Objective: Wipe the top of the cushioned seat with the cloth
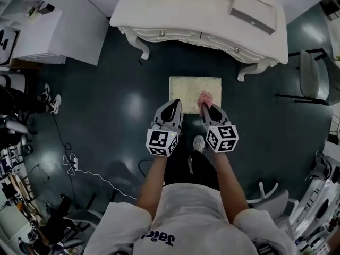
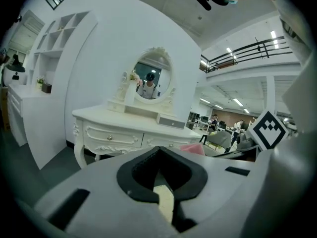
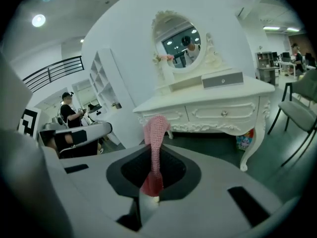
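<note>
A square cream cushioned seat (image 1: 194,88) stands on the dark floor in front of the dressing table. My right gripper (image 1: 204,107) is shut on a pink knitted cloth (image 1: 205,98), held over the seat's near right edge; in the right gripper view the cloth (image 3: 154,148) sticks up from between the jaws. My left gripper (image 1: 172,106) hovers at the seat's near left corner, jaws shut with nothing between them; a sliver of the cream seat (image 2: 165,202) shows below its jaws. The pink cloth (image 2: 192,148) shows to its right.
A white ornate dressing table (image 1: 202,17) with an oval mirror (image 3: 179,41) stands just beyond the seat. A grey chair (image 1: 312,78) is at the right, white shelving (image 1: 37,33) at the left. Cables (image 1: 90,174) and a power strip lie on the floor at left.
</note>
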Demonstrator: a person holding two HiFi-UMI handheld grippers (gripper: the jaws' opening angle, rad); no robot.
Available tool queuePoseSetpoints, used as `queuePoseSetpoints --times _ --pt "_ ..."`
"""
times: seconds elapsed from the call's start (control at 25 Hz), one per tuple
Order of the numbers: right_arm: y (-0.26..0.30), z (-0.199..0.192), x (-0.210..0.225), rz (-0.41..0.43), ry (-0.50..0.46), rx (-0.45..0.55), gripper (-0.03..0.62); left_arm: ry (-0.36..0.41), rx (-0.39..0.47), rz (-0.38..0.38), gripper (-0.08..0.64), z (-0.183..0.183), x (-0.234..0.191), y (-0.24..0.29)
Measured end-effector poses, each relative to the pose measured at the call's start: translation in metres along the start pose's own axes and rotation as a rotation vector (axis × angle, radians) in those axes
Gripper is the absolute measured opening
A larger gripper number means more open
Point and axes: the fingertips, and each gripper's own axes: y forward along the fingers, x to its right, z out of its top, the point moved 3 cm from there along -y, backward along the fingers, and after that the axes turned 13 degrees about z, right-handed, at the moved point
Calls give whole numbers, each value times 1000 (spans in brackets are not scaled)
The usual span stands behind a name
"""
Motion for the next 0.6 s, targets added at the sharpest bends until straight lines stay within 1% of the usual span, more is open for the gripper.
queuePoseSetpoints --times 0.24,0.4,0.6 --pt "94 -57 42 -5 104 -153 32 -54 -72 4 14 -65 -52 57" --pt "158 -87 70 4 161 -202 32 -68 -106 14 12 -109 -84 93" --pt "232 -128 85 41 208 -310 32 -86 -136 39 14 -150 -127 123"
